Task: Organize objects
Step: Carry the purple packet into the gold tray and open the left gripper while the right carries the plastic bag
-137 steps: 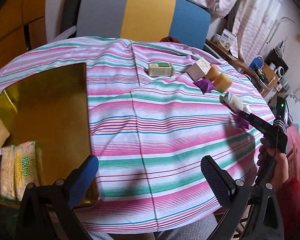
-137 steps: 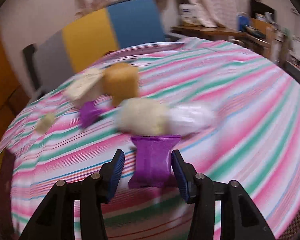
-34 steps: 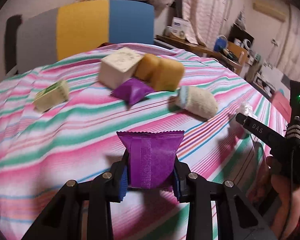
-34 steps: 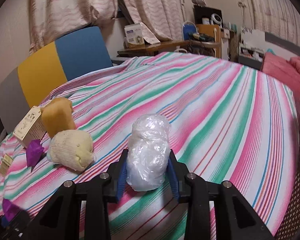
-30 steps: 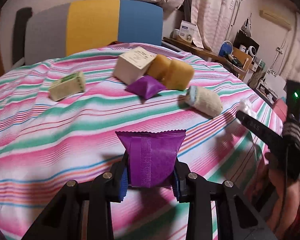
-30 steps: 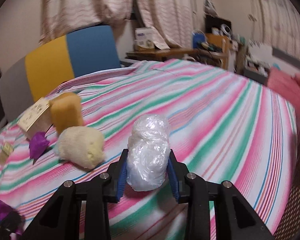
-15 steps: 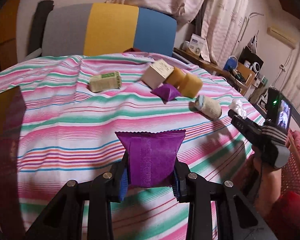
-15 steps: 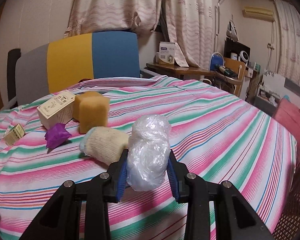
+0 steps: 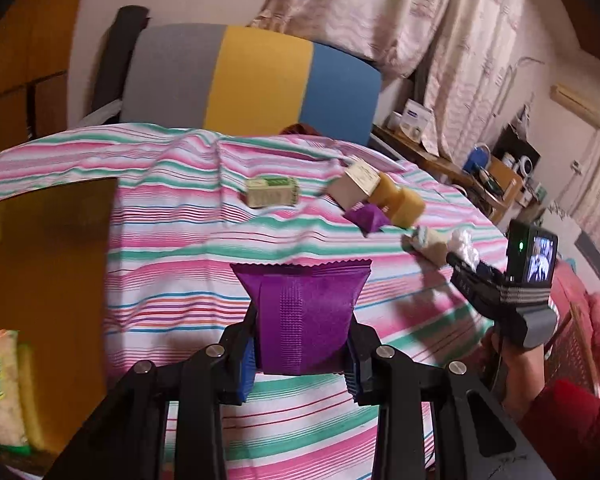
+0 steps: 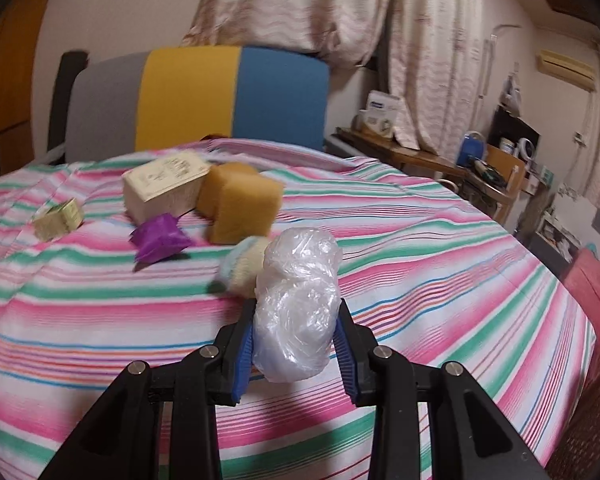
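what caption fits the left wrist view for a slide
Left hand-held gripper shut on purple packet above striped tablecloth, gold tray alongside.

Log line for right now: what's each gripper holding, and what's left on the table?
left gripper: shut on purple packet | right gripper: shut on plastic wad | table: boxes, sponges, second purple packet

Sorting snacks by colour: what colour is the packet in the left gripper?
Purple, clearest in the left wrist view: purple packet.
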